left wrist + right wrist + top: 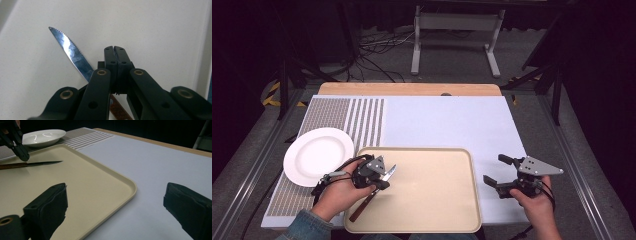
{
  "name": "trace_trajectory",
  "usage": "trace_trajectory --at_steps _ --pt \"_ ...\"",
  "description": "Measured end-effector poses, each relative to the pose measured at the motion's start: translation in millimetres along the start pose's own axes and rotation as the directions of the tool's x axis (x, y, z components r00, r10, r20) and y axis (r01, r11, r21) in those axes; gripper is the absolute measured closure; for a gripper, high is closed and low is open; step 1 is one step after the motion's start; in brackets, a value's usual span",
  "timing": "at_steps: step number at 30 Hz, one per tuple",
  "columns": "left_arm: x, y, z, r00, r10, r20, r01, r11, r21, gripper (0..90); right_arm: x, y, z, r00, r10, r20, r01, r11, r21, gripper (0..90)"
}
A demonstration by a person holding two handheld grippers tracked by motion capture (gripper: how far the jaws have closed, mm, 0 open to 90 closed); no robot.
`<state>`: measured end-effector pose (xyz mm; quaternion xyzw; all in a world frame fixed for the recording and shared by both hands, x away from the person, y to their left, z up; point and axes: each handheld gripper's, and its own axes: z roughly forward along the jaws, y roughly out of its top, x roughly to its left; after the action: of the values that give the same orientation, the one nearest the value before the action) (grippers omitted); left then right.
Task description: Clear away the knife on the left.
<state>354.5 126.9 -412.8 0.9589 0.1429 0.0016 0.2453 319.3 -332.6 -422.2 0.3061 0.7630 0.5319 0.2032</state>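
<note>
Two grippers are working over a white-covered counter (447,120); a beige tray (432,192) is sitting at its near edge, with a white plate (314,155) just beside it on the left. Over the tray's left part the left gripper (384,175) is hovering with its jaws pressed fully together on nothing; the knife (72,53) is lying beneath and to one side of them, blade pointing far-right, brown handle reaching past the tray's near-left rim. Well apart, the right gripper (502,172) is waiting over the counter right of the tray, jaws spread wide and empty. Judging from this, lifting now is likely leaving the knife behind, since the closed jaws appear to be missing it.
</note>
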Motion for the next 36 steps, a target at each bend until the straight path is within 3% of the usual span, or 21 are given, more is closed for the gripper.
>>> trace_trajectory --at_steps 6,12,23,36 --pt "0.4 0.4 5.2 0.9995 0.026 0.016 -0.027 0.9982 0.054 90.0 -0.6 -0.4 -0.3 1.0 0.003 0.0 -0.003 1.0 -0.001 5.9" --pt "2.3 -0.2 8.7 0.9995 0.02 0.024 -0.022 0.9954 0.093 90.0 -0.5 -0.5 0.2 1.0 0.0 -0.001 0.0 1.0 0.001 5.9" --pt "6.1 -3.7 16.6 0.999 0.006 0.045 -0.012 0.9928 0.119 90.0 -0.6 -0.7 -0.2 1.0 0.001 -0.001 -0.001 1.0 0.002 5.9" --pt "9.9 -8.2 13.5 0.9997 -0.022 0.015 0.02 0.9923 0.123 90.0 -0.4 -0.7 0.1 1.0 -0.002 -0.002 0.002 1.0 0.006 5.9"
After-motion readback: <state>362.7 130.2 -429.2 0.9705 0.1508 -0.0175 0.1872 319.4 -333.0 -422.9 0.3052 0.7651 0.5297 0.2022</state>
